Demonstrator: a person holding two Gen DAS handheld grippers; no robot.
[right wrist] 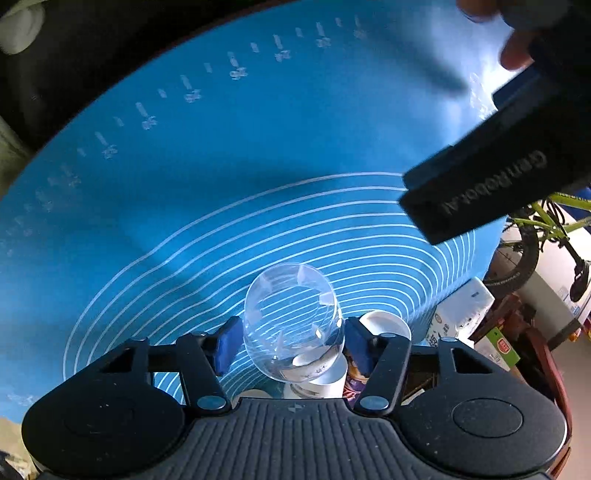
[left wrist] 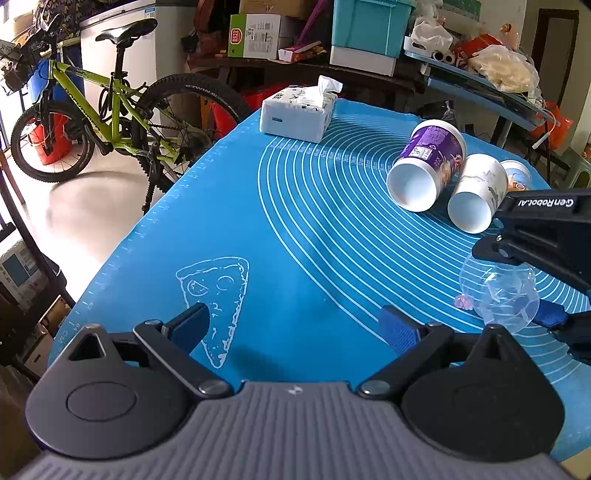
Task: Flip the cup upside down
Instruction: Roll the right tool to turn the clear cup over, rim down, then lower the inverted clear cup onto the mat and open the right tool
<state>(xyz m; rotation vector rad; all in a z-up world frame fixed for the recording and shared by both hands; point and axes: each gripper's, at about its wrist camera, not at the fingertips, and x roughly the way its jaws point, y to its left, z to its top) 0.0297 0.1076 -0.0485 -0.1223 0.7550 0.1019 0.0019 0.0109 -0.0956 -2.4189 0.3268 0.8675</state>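
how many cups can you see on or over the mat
4: a purple cup, a white cup beside it and a third cup partly hidden behind, all at the mat's far right; a clear cup in the right gripper.

The left gripper (left wrist: 299, 328) hangs over the mat with its jaws spread wide, gripping nothing. The right gripper (right wrist: 291, 339) has its blue pads (right wrist: 226, 343) pressed against a clear glass cup (right wrist: 291, 317).

The place looks like a cluttered home storage room or garage. A lime-green mountain bicycle (left wrist: 110, 110) leans by a white appliance, and cardboard boxes (left wrist: 255, 35) and a teal plastic storage bin (left wrist: 369, 26) crowd a dark shelf behind the surface.
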